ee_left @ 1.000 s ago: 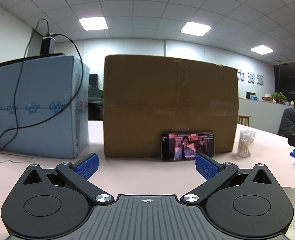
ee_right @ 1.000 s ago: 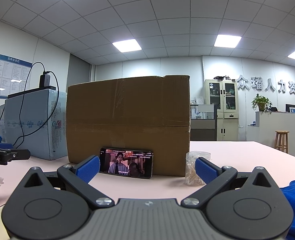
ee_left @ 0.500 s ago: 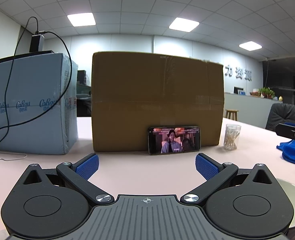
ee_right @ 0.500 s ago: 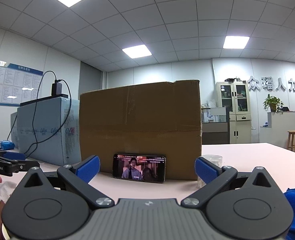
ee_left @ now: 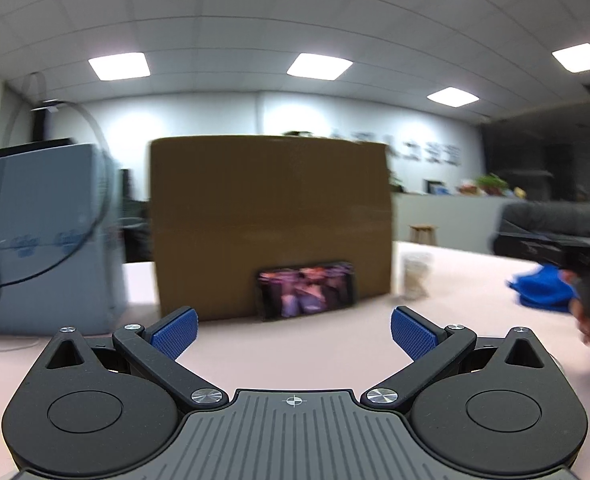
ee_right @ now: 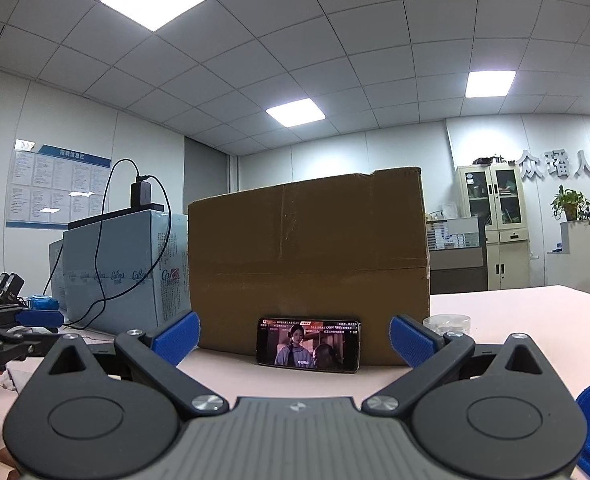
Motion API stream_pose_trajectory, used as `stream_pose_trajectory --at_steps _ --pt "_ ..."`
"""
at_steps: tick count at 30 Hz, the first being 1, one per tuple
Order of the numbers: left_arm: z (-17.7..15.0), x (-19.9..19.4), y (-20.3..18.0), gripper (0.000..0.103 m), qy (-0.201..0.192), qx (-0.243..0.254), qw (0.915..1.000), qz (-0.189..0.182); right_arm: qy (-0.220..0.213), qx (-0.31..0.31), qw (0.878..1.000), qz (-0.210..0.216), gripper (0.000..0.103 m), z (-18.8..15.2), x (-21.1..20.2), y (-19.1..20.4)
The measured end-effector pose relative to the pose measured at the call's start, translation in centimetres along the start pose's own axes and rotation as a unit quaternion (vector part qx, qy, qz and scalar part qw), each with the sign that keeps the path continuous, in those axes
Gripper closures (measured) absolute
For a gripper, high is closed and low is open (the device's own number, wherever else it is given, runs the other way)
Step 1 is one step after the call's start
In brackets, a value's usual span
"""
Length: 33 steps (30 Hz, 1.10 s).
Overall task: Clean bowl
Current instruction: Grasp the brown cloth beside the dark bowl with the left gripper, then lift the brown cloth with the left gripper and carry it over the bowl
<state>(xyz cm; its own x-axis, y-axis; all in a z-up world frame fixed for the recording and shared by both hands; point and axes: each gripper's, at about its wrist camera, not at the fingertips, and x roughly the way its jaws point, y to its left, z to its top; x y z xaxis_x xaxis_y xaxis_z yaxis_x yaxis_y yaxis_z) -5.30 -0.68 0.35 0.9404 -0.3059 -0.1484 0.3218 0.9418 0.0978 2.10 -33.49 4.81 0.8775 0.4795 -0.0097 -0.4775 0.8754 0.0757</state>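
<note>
Approach step: left gripper (ee_left: 293,326) and right gripper (ee_right: 294,334), both spread wide and empty, face a smartphone (ee_right: 308,345) propped against a cardboard box (ee_right: 307,256); the bowl is out of view, so it must next be located, probably with the blue cloth (ee_left: 543,292)

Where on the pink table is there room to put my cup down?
Bare table lies right of the cardboard box, beyond the clear jar. It's crowded left, by the blue-grey box and cable.

Left tongs (ee_left: 293,330) agape before blurred cardboard box (ee_left: 271,220), phone (ee_left: 306,290) against it.
</note>
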Motion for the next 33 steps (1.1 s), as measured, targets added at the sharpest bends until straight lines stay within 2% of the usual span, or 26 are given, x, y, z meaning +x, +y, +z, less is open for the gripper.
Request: stream_pose_trajectory --at_steps 7,13,16,20,22,28,31,33 --pt "-0.3 -0.9 -2.4 0.0 0.04 0.079 0.9938 -0.067 0.043 0.003 0.999 0.026 0.0 0.0 0.2 0.5" --pt "-0.7 -1.7 -4.9 0.0 0.098 0.106 0.9814 -0.127 0.049 -0.007 0.998 0.033 0.0 -0.2 0.2 1.1" --pt "-1.0 -1.6 -6.2 0.0 0.142 0.111 0.9719 -0.152 0.052 -0.007 0.998 0.031 0.0 -0.2 0.3 1.2" --pt "-1.5 -1.2 -6.6 0.0 0.179 0.078 0.9662 -0.168 0.056 -0.005 0.998 0.028 0.0 -0.2 0.2 1.1" --pt "-1.6 -0.9 -6.6 0.002 0.19 0.07 0.9656 -0.163 0.057 -0.005 0.998 0.027 0.0 -0.3 0.2 1.1" --pt "-2.0 -0.2 -6.4 0.02 0.231 0.045 0.9611 -0.145 0.061 -0.005 0.998 0.024 0.0 -0.3 0.3 1.0" --pt "-2.1 0.2 -5.9 0.032 0.243 0.017 0.9607 -0.133 0.064 -0.004 0.998 0.024 0.0 -0.3 0.4 1.0" --pt "-2.1 0.1 -5.7 0.046 0.243 0.015 0.962 -0.124 0.065 -0.004 0.998 0.023 0.0 -0.3 0.5 1.0"
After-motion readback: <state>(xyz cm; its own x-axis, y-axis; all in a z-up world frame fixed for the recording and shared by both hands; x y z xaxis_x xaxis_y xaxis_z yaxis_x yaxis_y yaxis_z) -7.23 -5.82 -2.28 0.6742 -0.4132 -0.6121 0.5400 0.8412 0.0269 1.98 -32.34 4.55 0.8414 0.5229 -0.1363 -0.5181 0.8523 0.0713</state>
